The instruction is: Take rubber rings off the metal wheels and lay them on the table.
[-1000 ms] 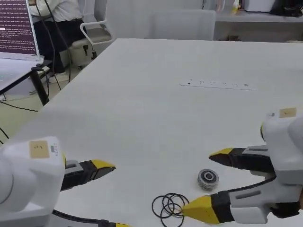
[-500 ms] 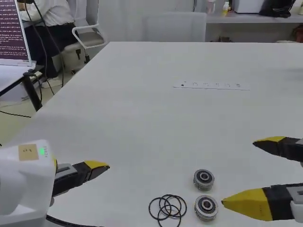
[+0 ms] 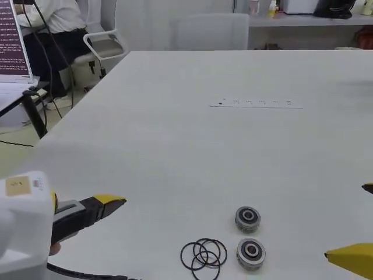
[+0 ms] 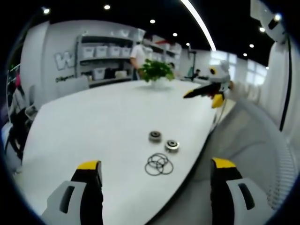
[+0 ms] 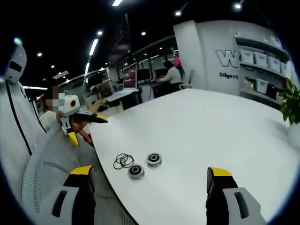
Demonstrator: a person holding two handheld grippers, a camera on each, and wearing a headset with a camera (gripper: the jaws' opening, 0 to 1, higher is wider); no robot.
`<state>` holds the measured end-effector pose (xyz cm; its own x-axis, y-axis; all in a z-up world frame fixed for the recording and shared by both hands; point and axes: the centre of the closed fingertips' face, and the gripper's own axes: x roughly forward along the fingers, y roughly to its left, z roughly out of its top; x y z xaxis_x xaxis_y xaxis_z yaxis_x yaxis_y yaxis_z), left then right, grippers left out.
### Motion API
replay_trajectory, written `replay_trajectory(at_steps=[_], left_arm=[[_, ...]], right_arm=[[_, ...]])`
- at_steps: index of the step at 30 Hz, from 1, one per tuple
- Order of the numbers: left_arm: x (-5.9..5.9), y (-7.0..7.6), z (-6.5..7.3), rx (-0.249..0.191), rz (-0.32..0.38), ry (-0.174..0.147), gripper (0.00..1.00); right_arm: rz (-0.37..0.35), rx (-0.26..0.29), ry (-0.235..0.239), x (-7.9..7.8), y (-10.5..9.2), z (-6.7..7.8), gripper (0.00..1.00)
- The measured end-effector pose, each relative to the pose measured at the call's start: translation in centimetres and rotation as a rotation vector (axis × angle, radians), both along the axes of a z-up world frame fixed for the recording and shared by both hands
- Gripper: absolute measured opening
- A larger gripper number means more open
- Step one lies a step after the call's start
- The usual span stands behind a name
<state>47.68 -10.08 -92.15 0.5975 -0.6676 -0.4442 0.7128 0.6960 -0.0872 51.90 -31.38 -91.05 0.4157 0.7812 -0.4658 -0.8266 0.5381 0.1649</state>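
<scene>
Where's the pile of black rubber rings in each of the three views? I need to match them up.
Head view: rubber rings at bottom centre, near the lower edge.
Left gripper view: rubber rings at centre, just below the middle.
Right gripper view: rubber rings left of centre, below the middle.
Shared landmark: the two metal wheels lying right beside them.

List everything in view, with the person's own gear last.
Table: one, white, under everything.
Rings: about four, black, overlapping pile near the front edge.
Wheels: two, metal, just right of the rings.
Socket strip: one, white, mid-table.
Chair: one, pale, beyond the far left corner.
Plant: one, green, far end of the table.
Left hand-held gripper: one, white with yellow tips, open, left of the rings.
Right hand-held gripper: one, same colours, open, right of the wheels.
</scene>
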Motion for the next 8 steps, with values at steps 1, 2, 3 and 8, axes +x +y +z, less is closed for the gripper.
replay_trajectory(at_steps=[1,2,3,8], left_arm=[[0.0,0.0,0.0,-0.002,0.002,0.000,0.97],[0.1,0.0,0.0,-0.005,0.005,-0.001,0.97],[0.1,0.0,0.1,-0.007,0.007,-0.001,0.97],[0.1,0.1,0.1,-0.008,0.011,0.000,0.97]], right_arm=[[-0.006,-0.006,0.013,-0.2,-0.2,-0.5,0.99],[-0.010,-0.010,0.020,-0.4,-0.3,-0.8,0.99],[-0.012,-0.016,0.029,-0.5,-0.4,-1.2,0.99],[-0.009,-0.037,0.070,-1.5,-0.6,-2.7,0.99]])
